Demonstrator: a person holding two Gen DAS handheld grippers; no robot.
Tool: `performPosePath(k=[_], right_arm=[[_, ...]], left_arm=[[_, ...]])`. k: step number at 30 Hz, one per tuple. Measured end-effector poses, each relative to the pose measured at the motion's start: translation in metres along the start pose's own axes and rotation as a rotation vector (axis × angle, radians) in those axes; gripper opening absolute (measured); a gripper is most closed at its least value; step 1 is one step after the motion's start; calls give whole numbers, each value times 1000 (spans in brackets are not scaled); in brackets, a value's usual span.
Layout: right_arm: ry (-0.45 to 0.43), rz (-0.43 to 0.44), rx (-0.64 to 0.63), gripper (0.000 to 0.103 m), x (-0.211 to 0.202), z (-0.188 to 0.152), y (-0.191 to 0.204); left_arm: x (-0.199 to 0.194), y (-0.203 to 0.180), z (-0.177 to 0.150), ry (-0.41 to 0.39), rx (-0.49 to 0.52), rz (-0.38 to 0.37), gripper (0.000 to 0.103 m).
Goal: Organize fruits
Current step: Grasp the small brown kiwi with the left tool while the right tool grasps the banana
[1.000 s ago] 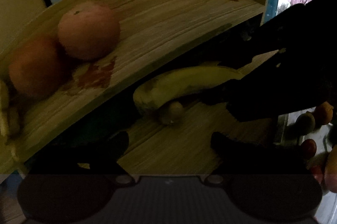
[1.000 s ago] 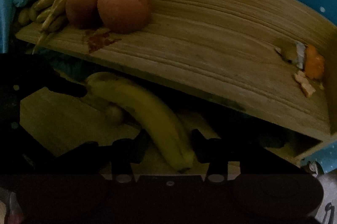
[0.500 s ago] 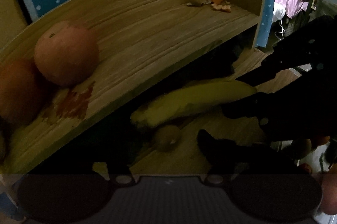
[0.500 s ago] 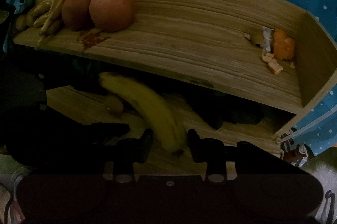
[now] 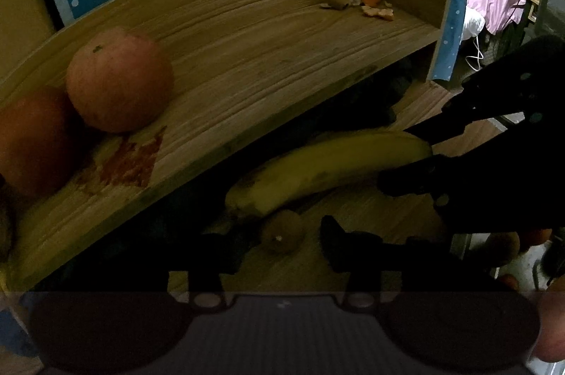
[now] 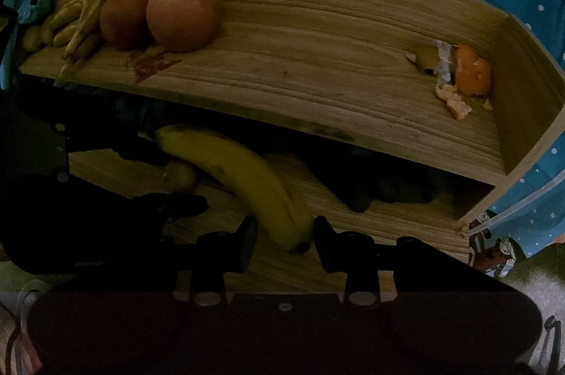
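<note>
Fingers of the right gripper (image 6: 284, 242) bracketed the tip of the long yellow banana (image 6: 243, 179) at lower centre, apparently clamping it for lifting off the lower wooden shelf (image 6: 353, 219). The left gripper (image 5: 279, 242) gaped around a small brown fruit (image 5: 282, 232) at lower centre, holding nothing.

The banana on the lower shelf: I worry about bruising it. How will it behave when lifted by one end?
The banana looks curved and fairly stiff, so it probably lifts whole. Held only near its tip by the right tool, it may swing or slip. Dark speckles suggest soft ripeness, so a hard squeeze could bruise it.
</note>
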State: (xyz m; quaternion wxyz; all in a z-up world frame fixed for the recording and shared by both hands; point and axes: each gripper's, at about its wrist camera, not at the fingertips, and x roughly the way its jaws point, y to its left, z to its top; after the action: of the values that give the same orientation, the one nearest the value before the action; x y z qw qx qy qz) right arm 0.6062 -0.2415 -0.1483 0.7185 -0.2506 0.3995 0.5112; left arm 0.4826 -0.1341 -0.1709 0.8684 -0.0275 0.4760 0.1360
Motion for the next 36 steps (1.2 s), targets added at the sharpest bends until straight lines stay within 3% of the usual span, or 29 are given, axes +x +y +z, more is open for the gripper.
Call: performPosePath(k=[4, 12, 17, 26, 36], right_arm=[[4, -6, -7, 38, 1, 2, 2], [21, 7, -26, 41, 7, 4, 12], [44, 35, -100, 46, 19, 9, 27], [45, 51, -130, 46, 31, 26, 41], [52, 21, -41, 41, 28, 23, 48]], left_arm=[[-2, 1, -2, 2, -3, -4, 32], [-9, 11, -11, 19, -34, 7, 31], [-14, 21, -19, 35, -67, 29, 31], [-20, 33, -28, 59, -115, 67, 32], [-30, 44, -32, 81, -159, 63, 32]])
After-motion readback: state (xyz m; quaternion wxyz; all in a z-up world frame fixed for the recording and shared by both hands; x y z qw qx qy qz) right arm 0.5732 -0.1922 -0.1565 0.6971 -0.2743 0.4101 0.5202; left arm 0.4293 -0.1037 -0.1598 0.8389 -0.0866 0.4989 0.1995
